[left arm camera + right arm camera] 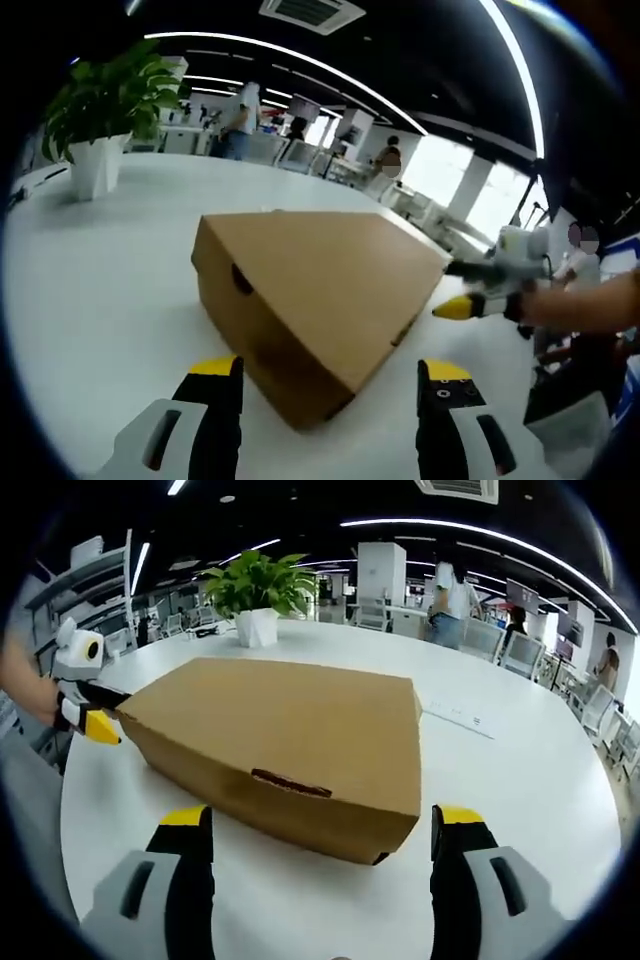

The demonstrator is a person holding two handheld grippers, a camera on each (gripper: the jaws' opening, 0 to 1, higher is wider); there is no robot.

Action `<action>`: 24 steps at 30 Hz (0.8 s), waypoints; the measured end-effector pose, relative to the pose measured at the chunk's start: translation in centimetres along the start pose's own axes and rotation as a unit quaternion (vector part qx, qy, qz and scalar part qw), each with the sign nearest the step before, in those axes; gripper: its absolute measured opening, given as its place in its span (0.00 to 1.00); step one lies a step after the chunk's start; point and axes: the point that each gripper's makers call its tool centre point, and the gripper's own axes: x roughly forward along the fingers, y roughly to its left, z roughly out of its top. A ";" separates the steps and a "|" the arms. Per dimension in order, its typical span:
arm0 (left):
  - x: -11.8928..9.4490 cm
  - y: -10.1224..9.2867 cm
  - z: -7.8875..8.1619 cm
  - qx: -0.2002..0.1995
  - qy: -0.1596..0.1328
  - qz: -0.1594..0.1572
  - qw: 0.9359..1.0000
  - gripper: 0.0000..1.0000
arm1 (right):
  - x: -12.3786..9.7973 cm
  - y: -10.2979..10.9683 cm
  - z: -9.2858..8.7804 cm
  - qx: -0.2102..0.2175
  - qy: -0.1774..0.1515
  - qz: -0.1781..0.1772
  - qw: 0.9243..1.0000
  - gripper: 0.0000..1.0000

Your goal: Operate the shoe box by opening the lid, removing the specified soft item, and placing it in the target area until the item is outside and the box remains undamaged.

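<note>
I have my left gripper (332,385) spread wide, jaws either side of the near corner of the closed cardboard shoe box (315,295). My right gripper (322,832) is likewise released. The box lies on the white table (520,780); a potted plant (255,595) stands far behind.

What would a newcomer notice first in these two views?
A closed brown cardboard shoe box sits in the middle of a round white table, lid still down. Both grippers face it with jaws spread, the left gripper at one corner and the right gripper at a long side. Behind the box, a leafy potted plant stands on the table.
</note>
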 end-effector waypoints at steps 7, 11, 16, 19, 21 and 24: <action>0.4 -0.2 0.4 -0.001 -0.005 0.002 1.000 0.72 | 0.4 -0.3 0.3 -0.005 -0.006 0.006 1.000 0.82; 0.6 0.1 0.3 0.000 -0.005 0.005 1.000 0.71 | 0.6 -0.2 0.3 -0.008 -0.006 0.014 1.000 0.81; 0.5 0.5 0.2 0.000 -0.007 0.014 1.000 0.65 | 0.7 0.4 0.5 -0.022 -0.008 0.028 0.999 0.74; 0.5 0.6 0.2 0.000 -0.005 0.017 1.000 0.63 | 0.6 0.4 0.4 -0.020 -0.009 0.029 0.999 0.74; 0.5 0.8 0.3 -0.001 -0.005 0.020 1.000 0.62 | 0.6 0.4 0.5 -0.018 -0.009 0.029 0.999 0.74; 0.5 0.8 0.3 -0.002 -0.003 0.020 1.000 0.62 | 0.6 0.3 0.5 -0.018 -0.010 0.028 0.999 0.74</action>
